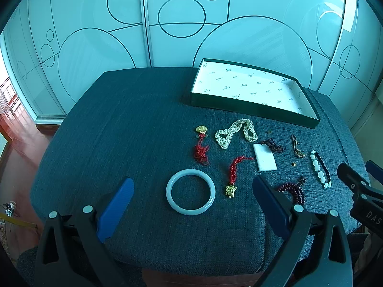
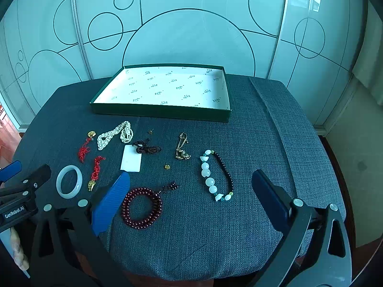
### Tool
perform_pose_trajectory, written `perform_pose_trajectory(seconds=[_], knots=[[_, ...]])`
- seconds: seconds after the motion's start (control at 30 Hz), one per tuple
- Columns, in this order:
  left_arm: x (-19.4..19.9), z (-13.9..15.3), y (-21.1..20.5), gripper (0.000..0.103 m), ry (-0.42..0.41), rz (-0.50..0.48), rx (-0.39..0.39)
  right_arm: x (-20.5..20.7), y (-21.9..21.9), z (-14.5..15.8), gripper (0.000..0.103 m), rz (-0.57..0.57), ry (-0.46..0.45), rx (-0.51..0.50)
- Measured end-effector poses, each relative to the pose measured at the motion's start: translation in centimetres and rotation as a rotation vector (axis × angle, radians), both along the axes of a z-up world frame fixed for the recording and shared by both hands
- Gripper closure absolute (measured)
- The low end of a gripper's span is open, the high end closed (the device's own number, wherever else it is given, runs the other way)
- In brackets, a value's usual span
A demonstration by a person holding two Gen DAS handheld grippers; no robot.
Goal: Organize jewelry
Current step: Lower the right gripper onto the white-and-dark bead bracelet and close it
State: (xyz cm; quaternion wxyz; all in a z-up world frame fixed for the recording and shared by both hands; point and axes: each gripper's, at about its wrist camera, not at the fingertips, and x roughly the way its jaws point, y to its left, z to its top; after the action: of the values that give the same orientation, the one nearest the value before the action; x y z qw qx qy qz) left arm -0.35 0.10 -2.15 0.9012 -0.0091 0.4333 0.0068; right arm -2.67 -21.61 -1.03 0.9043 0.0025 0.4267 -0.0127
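Note:
Jewelry lies spread on a blue-grey cushion [image 1: 119, 131]. A pale jade bangle [image 1: 190, 191] rests between the fingers of my left gripper [image 1: 194, 198], which stands open above it. A dark red bead bracelet [image 2: 141, 207] and a white-and-dark bead bracelet [image 2: 216, 175] lie between the fingers of my open right gripper [image 2: 191, 191]. Farther back are a pearl strand [image 1: 235, 132], two red-cord gold charms [image 1: 201, 146] [image 1: 233, 174], a white rectangular pendant [image 1: 265, 160], a dark cord [image 2: 147, 148] and a gold chain [image 2: 182, 149]. An empty green box [image 2: 162, 113] with white lining stands behind them.
Sliding glass doors with circle patterns [image 1: 167, 24] rise behind the cushion. A small gold bead [image 2: 167, 166] lies loose among the pieces. The cushion's front edge [image 2: 191, 270] drops off near the grippers. The right gripper [image 1: 359, 189] shows at the left wrist view's right edge.

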Motion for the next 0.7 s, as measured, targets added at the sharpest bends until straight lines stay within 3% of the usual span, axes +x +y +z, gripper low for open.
perform_pose_trajectory(seconds=[0.6,0.67,0.7], knots=[[2.2,-1.6,1.5,0.004,0.054,0.021,-0.023,1.1,-4.4,-3.5,0.002,-0.075,0.078,0.005],[2.6,-1.9,2.0,0.005,0.055,0.036,-0.012,1.2,-5.1,-4.1,0.011,-0.08,0.086,0.005],[2.9,-2.1,2.3,0.005,0.056,0.048,-0.005,1.2,-5.4,-4.4,0.024,-0.085,0.09,0.005]])
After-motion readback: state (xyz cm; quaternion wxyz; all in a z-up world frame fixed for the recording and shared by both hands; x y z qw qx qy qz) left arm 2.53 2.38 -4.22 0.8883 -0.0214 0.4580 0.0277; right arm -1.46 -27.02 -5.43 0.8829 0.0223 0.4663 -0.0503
